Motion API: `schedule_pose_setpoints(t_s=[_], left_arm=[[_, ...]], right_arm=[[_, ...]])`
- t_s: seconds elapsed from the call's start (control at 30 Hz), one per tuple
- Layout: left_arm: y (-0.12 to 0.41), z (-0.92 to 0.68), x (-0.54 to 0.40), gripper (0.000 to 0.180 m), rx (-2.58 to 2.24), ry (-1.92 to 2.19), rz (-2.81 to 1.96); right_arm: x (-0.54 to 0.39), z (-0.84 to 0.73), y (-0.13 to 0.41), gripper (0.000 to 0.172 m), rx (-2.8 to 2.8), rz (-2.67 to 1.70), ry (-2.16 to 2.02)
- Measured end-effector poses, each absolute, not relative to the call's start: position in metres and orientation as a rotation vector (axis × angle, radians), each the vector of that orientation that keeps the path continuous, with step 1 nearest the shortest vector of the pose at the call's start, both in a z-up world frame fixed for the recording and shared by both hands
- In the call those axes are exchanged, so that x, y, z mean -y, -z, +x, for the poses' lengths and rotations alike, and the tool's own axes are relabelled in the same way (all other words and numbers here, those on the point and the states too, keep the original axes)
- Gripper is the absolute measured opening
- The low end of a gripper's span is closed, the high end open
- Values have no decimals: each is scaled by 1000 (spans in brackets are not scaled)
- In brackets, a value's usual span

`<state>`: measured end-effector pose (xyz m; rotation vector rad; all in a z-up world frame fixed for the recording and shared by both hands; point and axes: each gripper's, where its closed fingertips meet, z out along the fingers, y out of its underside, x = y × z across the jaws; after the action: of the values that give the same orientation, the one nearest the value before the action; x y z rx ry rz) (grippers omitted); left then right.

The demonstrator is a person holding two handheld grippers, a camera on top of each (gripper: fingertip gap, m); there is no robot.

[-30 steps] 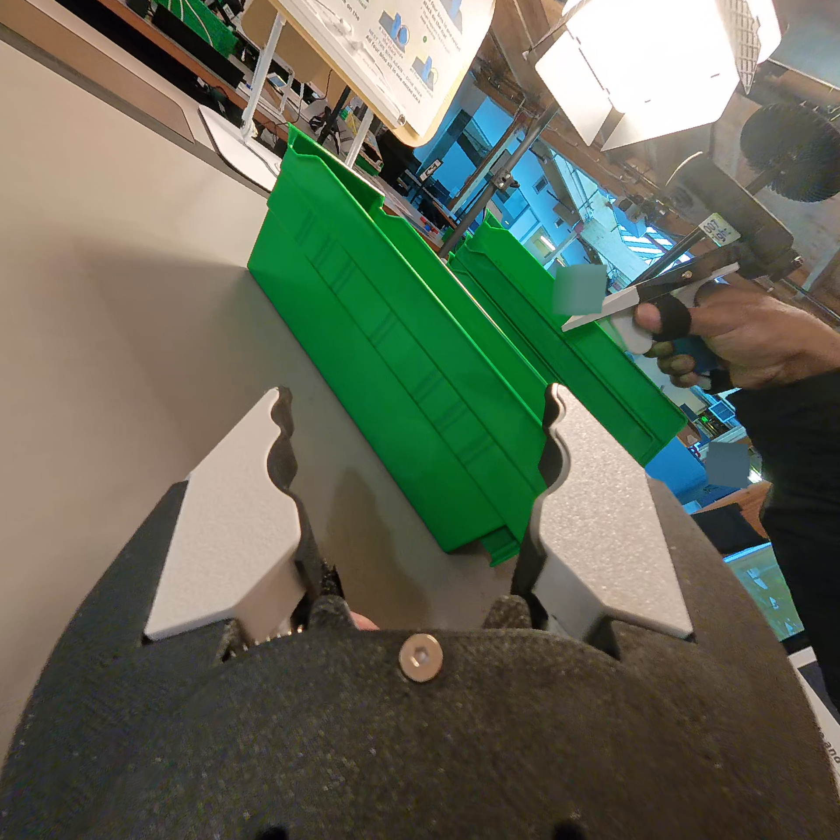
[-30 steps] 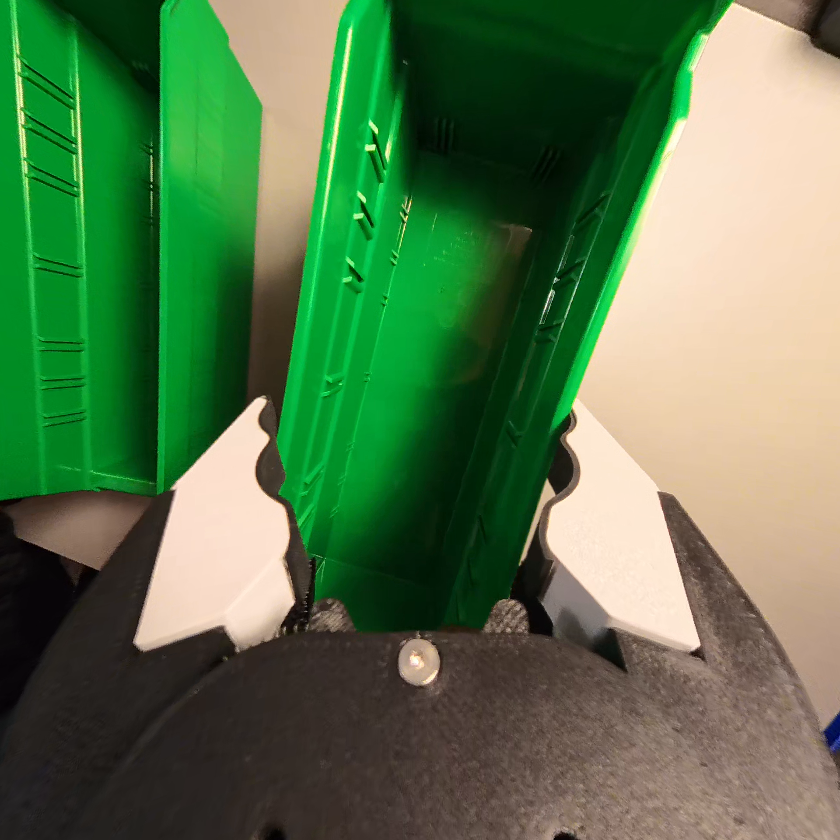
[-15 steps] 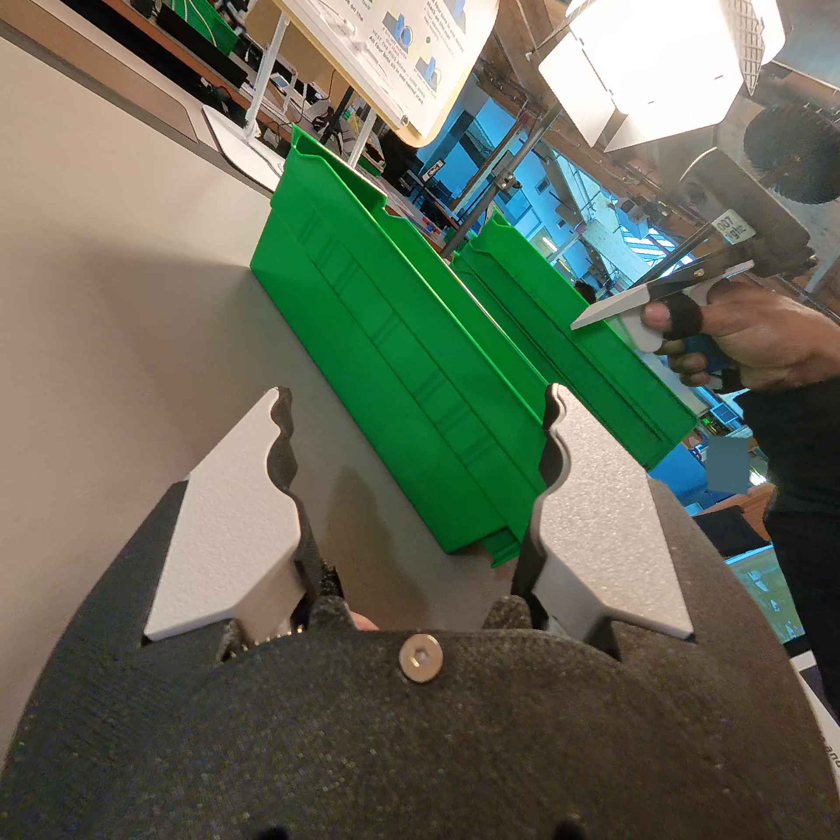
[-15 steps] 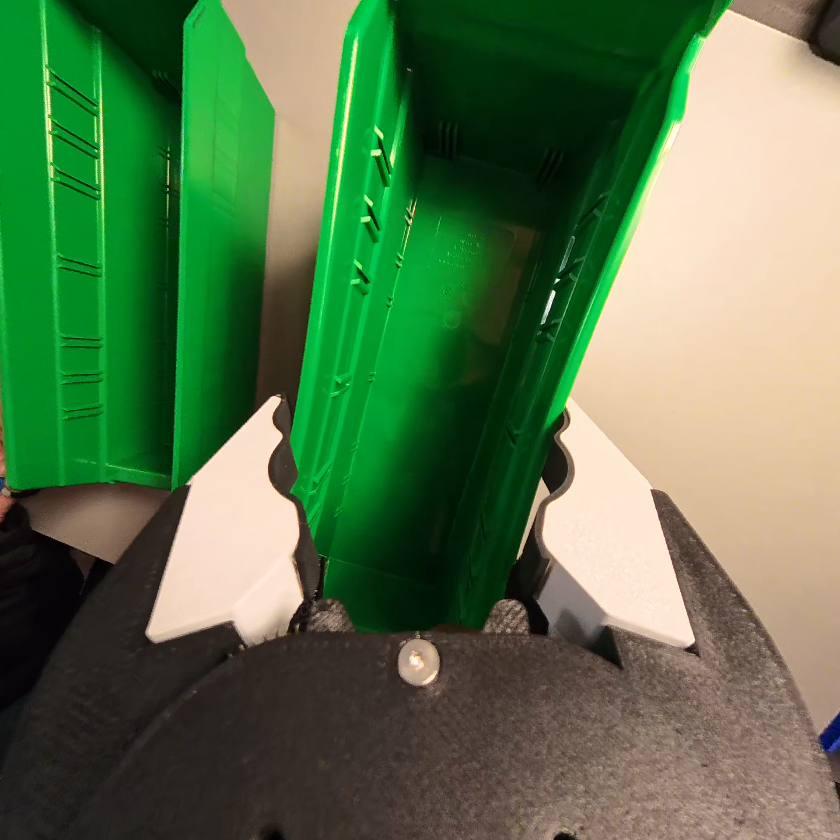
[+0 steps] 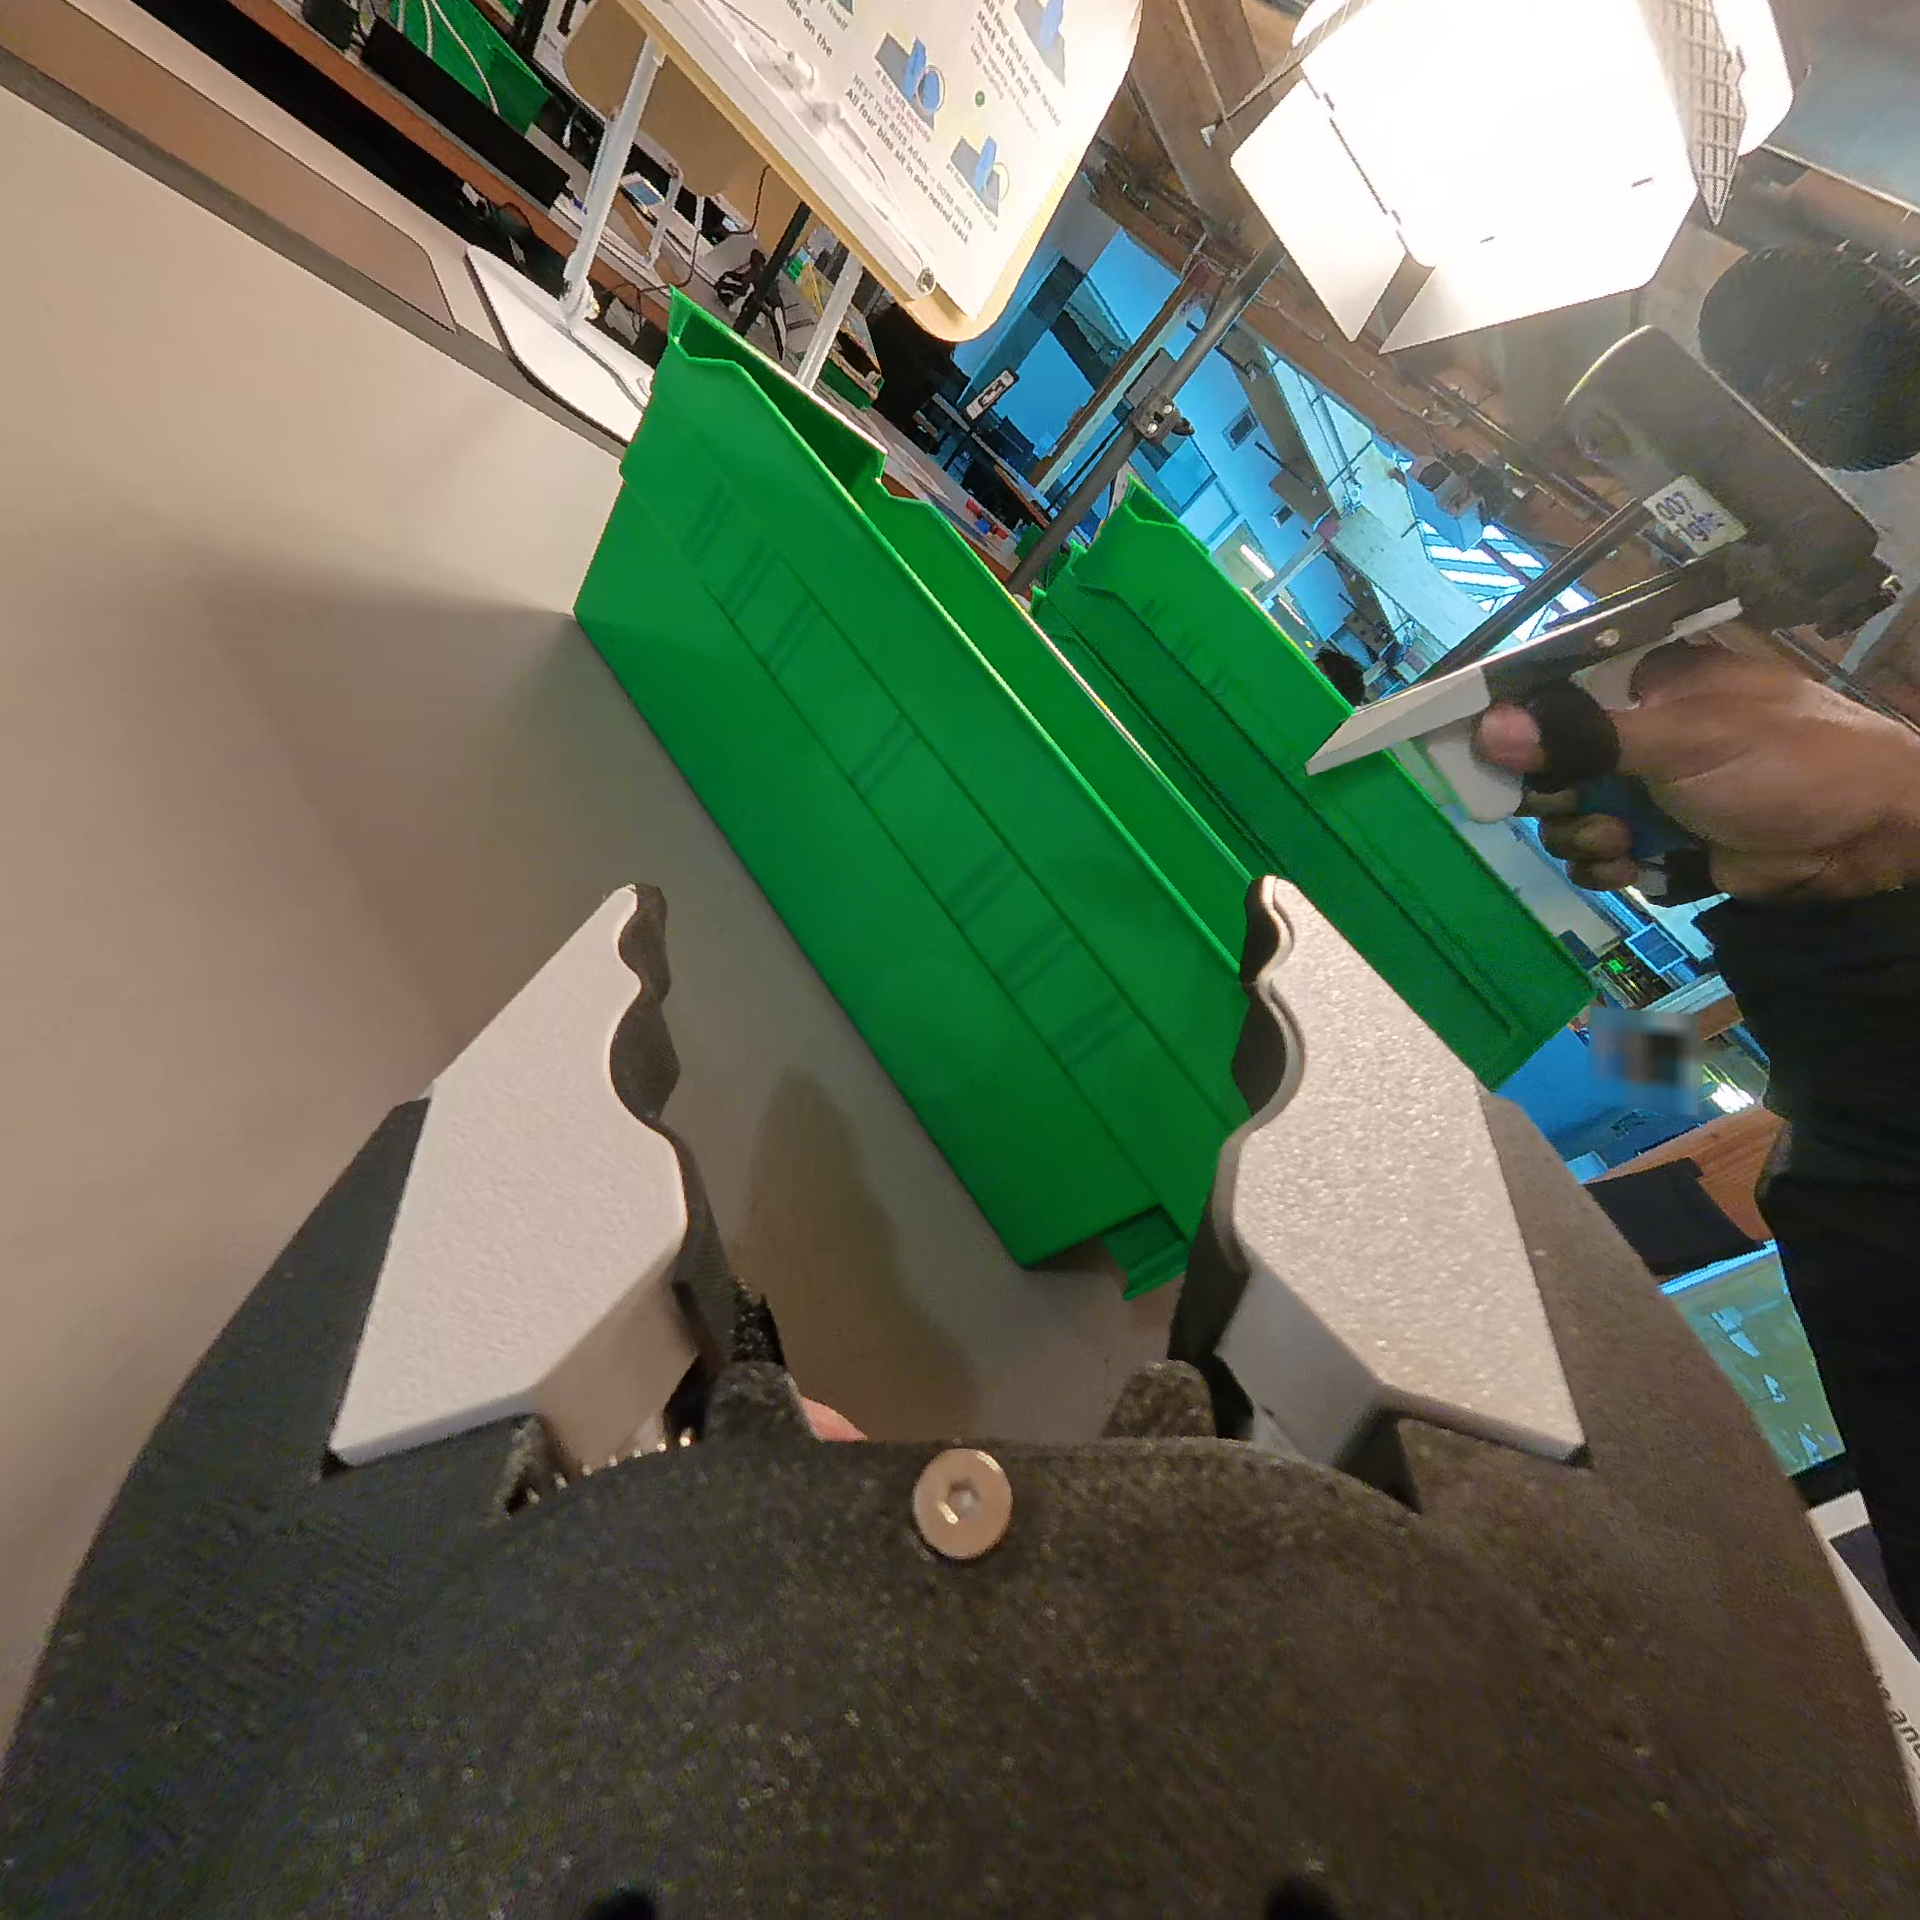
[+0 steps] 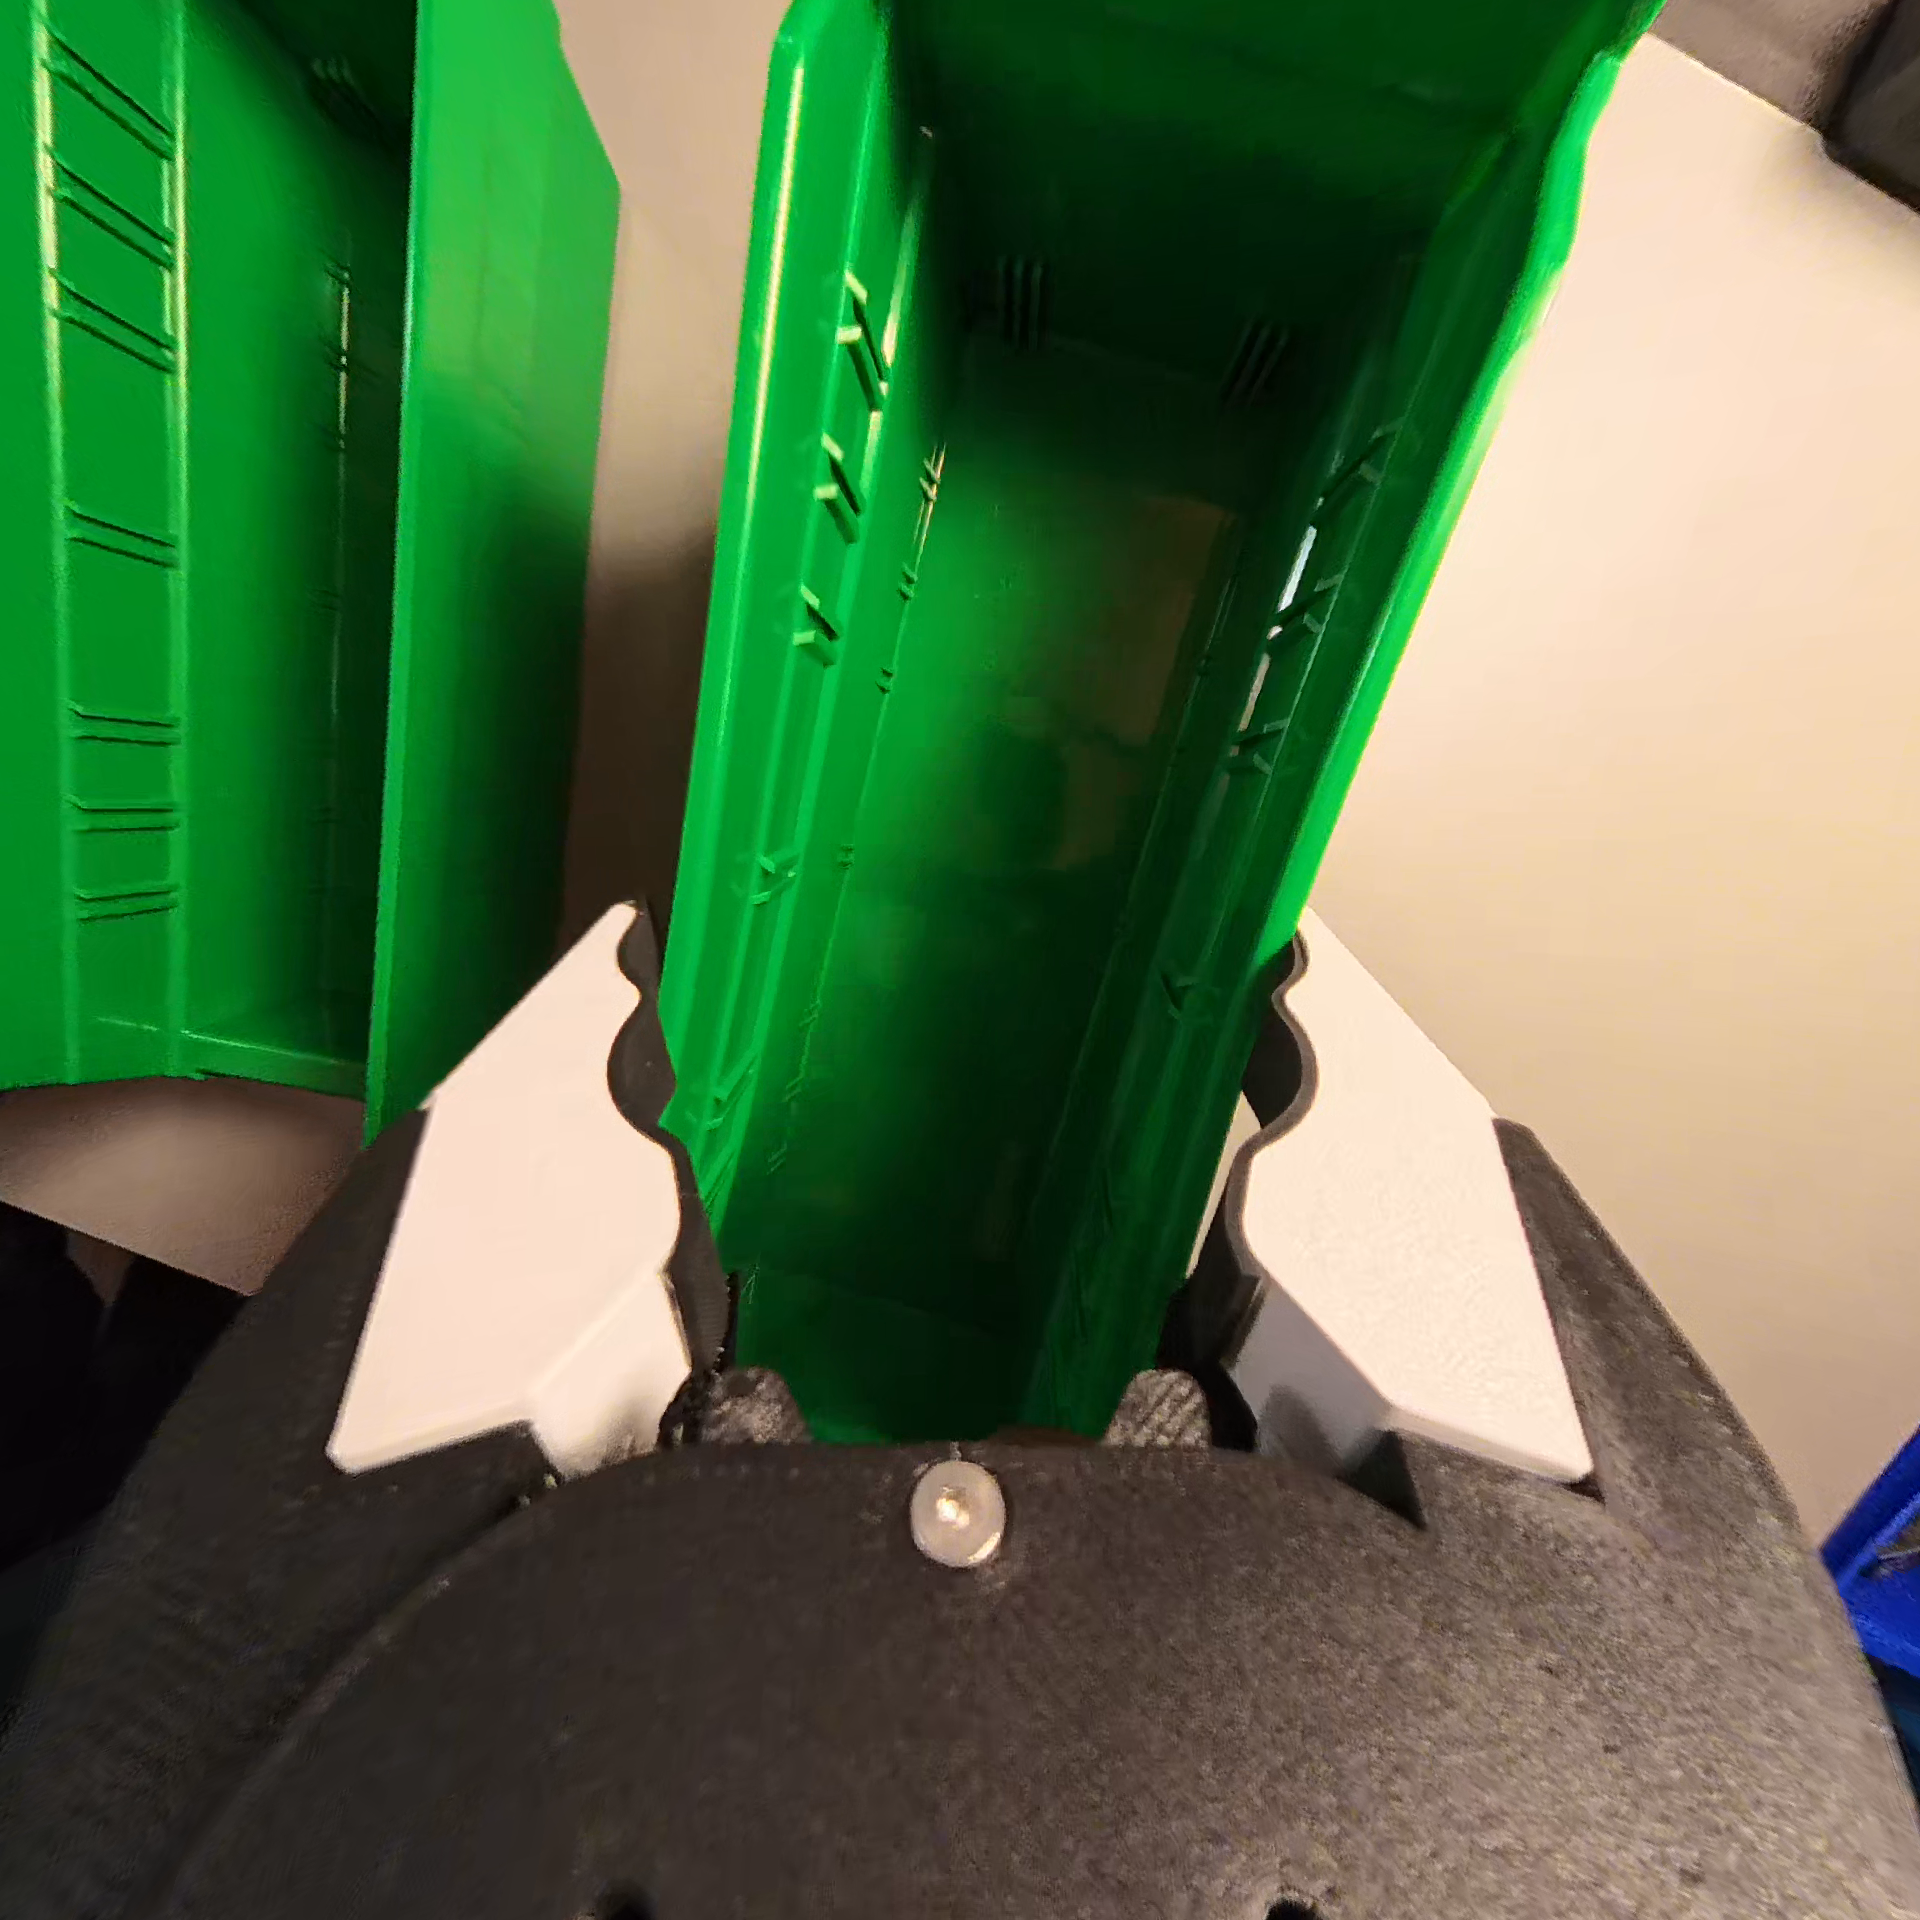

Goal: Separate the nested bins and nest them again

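Left gripper [image 5: 945,1049]: fingers spread wide over the beige table [image 5: 260,727], nothing between the pads; near green bin [image 5: 914,883] resting on the table just ahead and to the right, its near end close beside the right fingertip, contact not determinable. Second green bin [image 6: 1049,727]: raised off the table at its near end, tilted, open top toward the right wrist camera, separated from the near green bin [image 6: 208,571] by a strip of bare table. Right gripper [image 6: 966,1039]: fingers wide apart but clamped across the width of the second green bin, left pad [image 6: 644,1039] pressed against the outside of one long wall, right pad [image 6: 1273,1049] against the outside of the opposite wall. From the left wrist view: right gripper [image 5: 1351,748] held in a hand [image 5: 1745,790] above the second green bin [image 5: 1351,831]. Background: instruction board [image 5: 883,135] on a white stand, bright lamp panel [image 5: 1475,156] overhead.
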<state>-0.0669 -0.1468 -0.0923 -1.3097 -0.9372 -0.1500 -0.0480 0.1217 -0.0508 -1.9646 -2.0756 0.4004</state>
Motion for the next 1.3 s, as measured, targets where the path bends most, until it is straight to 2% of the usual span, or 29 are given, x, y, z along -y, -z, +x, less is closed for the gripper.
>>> schedule_pose_setpoints(t_s=[0.37,0.63,0.77,0.87,1.13,1.3], left_arm=[[92,-67,147,109,936,150,-1311],[92,-67,147,109,937,150,-1308],[92,-67,147,109,937,150,-1310],[93,-67,147,109,937,148,-1312],[92,-67,147,109,936,140,-1308],[92,-67,147,109,938,141,-1310]], right_arm=[[-122,-44,20,114,2090,-1897,-375],[-123,-30,-56,113,2059,-1822,-618],[-167,-16,-72,113,1945,-1854,-576],[-213,-6,-50,114,1850,-1951,-490],[-267,11,61,114,1788,-2224,-453],[-261,19,95,127,1842,-2281,-450]])
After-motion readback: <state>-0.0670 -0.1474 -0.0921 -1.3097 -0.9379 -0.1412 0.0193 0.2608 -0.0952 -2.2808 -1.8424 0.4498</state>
